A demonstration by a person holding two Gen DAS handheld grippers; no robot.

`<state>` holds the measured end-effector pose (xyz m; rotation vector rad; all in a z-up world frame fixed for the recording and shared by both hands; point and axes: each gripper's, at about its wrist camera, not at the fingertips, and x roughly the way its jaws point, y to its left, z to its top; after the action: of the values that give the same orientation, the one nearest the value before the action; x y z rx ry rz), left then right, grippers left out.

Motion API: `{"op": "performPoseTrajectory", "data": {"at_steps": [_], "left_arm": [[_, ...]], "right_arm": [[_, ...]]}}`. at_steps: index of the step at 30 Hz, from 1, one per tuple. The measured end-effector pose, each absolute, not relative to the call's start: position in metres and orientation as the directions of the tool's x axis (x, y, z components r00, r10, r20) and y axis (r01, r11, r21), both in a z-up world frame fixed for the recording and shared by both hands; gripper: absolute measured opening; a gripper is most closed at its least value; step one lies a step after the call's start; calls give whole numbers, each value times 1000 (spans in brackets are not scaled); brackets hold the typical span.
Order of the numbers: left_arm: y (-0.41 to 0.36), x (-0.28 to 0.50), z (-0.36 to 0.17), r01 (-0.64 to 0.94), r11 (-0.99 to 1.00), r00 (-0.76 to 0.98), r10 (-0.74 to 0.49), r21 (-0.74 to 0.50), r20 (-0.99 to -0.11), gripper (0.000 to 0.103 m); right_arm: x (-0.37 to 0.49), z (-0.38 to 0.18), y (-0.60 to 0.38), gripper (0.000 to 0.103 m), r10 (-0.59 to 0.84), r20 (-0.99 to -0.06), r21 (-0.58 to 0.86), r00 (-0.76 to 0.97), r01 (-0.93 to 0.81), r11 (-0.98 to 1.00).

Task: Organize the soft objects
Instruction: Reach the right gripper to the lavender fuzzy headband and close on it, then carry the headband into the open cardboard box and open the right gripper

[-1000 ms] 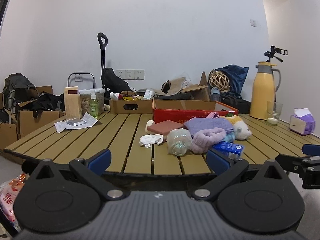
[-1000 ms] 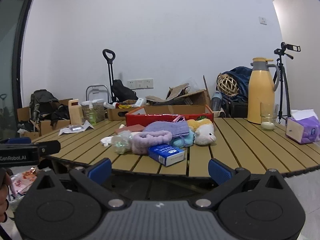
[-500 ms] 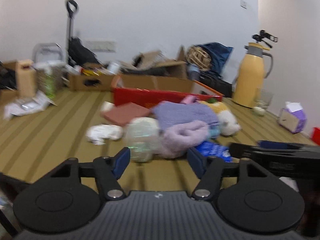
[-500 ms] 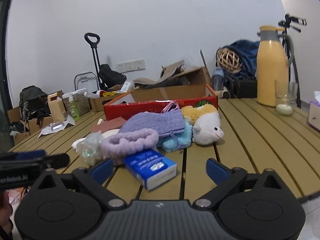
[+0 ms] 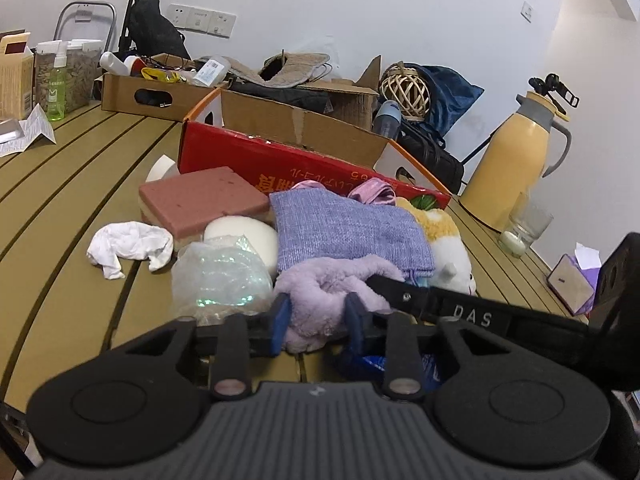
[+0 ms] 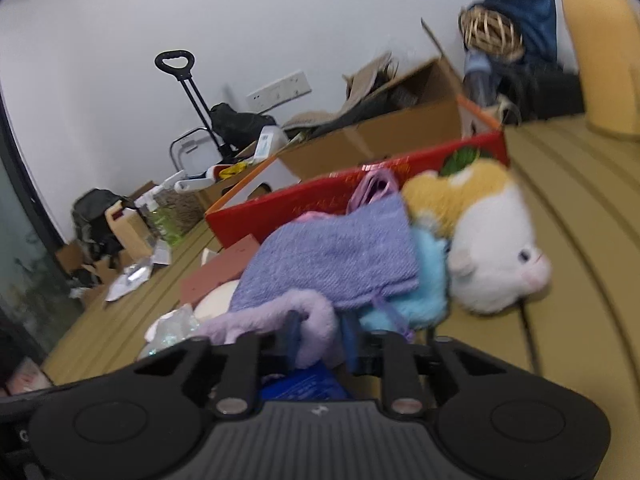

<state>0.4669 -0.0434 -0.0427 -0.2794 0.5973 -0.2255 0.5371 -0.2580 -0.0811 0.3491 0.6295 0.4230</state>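
Each camera sits low on its own gripper and looks forward along the fingers, tilted down at the slatted table (image 5: 60,208); both are very close to the soft pile; both see the fluffy purple band (image 5: 332,288) (image 6: 316,320) and red box (image 5: 304,168) (image 6: 332,196).

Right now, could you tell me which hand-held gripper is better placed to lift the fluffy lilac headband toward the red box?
Neither clearly: both are closing on it. The left hand-held gripper has the headband bunched between its fingers; the right hand-held gripper has its other end. The red box lies straight ahead, so lifting together looks sensible.
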Motion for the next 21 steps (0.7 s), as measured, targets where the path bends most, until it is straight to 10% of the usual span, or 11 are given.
{"op": "performPoseTrajectory", "data": {"at_steps": [21], "left_arm": [[-15,526,40,231,882,837,-395,-411,-378,16]], "right_arm": [[572,1,-264,7,550,-355,447,756,-380,810]]}}
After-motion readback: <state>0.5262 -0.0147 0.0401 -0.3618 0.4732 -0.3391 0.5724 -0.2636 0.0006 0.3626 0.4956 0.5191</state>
